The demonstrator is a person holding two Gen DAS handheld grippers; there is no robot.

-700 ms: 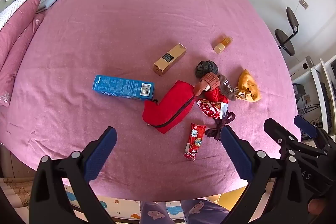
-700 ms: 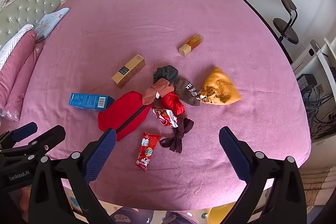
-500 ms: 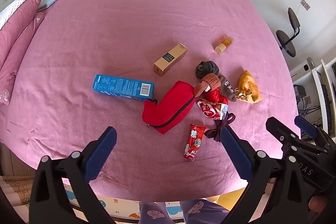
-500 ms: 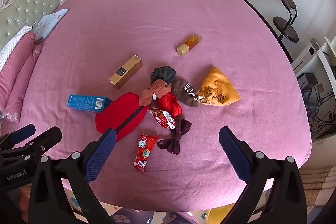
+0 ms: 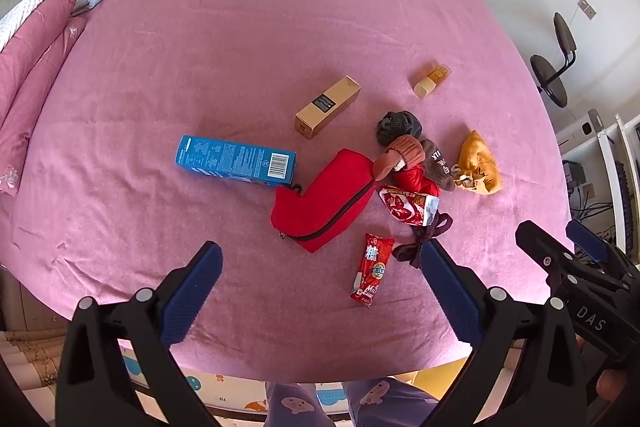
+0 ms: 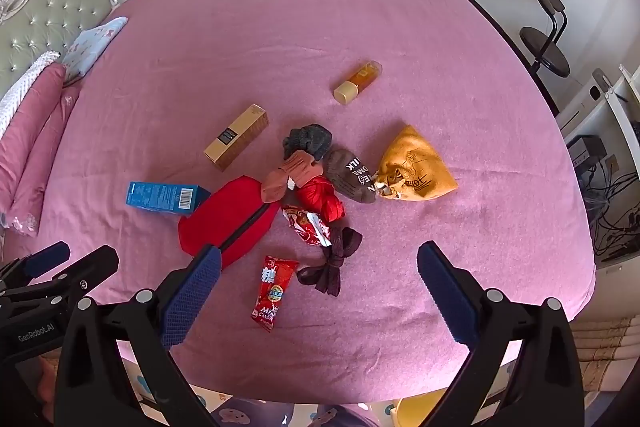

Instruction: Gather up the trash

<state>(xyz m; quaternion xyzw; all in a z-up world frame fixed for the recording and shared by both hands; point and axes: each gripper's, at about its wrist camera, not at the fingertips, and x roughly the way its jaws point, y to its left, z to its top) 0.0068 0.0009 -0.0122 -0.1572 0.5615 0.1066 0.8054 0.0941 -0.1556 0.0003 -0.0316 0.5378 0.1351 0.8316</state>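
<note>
Left wrist view: left gripper fingers spread wide, nothing between them, hanging over the near edge of the pink bed. Right gripper same, fingers wide and empty; it also shows at the right edge of the left view.

Person's patterned purple trouser legs at the bottom of frame, below the bed edge.

Nearest trash: red candy wrapper flat on the bed, just ahead of the left fingers and apart from the rest. Dark maroon bow-like cloth just right of it. Next out, a crumpled red-and-white wrapper touching the bow cloth and the clothes pile.

Red zip pouch left of that wrapper; blue carton lies on its side, its barcode end at the pouch corner.

Pile behind: red cloth, rust-brown sock, brown sock with white lettering, grey knit item, all overlapping. Orange cloth bag touches the brown sock on the right.

Further: tan slim box lying alone; small amber bottle with cream cap on its side, apart.

Far: pillows by the tufted headboard; black chair off the bed to the right.
</note>
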